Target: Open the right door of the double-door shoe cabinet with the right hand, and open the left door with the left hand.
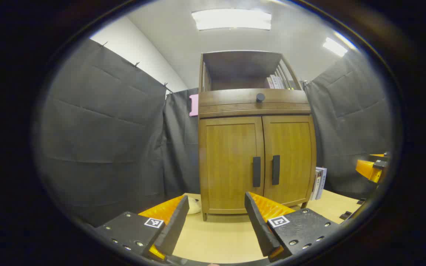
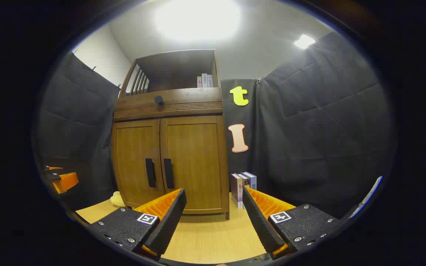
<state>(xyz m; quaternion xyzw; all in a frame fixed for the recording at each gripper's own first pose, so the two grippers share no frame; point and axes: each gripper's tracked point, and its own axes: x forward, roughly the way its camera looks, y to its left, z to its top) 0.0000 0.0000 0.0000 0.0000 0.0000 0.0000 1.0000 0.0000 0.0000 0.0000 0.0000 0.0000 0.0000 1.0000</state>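
- In the left gripper view the cabinet's (image 1: 255, 147) base is partly hidden behind the left tool's (image 1: 216, 218) fingers, and a pale thing (image 1: 193, 206) at its foot, at about 9 o'clock from the base, is too cut off to name.
- The other tool (image 1: 372, 168) shows at 3 o'clock at the edge of the left gripper view, cropped; its jaws cannot be made out there.
- In the right gripper view the right tool (image 2: 213, 216) has its fingers spread apart with nothing between them; the left tool is likewise spread and empty.
- Both doors are closed: left door (image 1: 231, 162), right door (image 2: 194, 162), with two dark handles (image 1: 266, 170) side by side at the middle seam.
- The cabinet stands on the counter (image 1: 216, 240) at 12 o'clock from each tool, well apart from both.
- Books (image 2: 243, 186) stand at the cabinet's right side.
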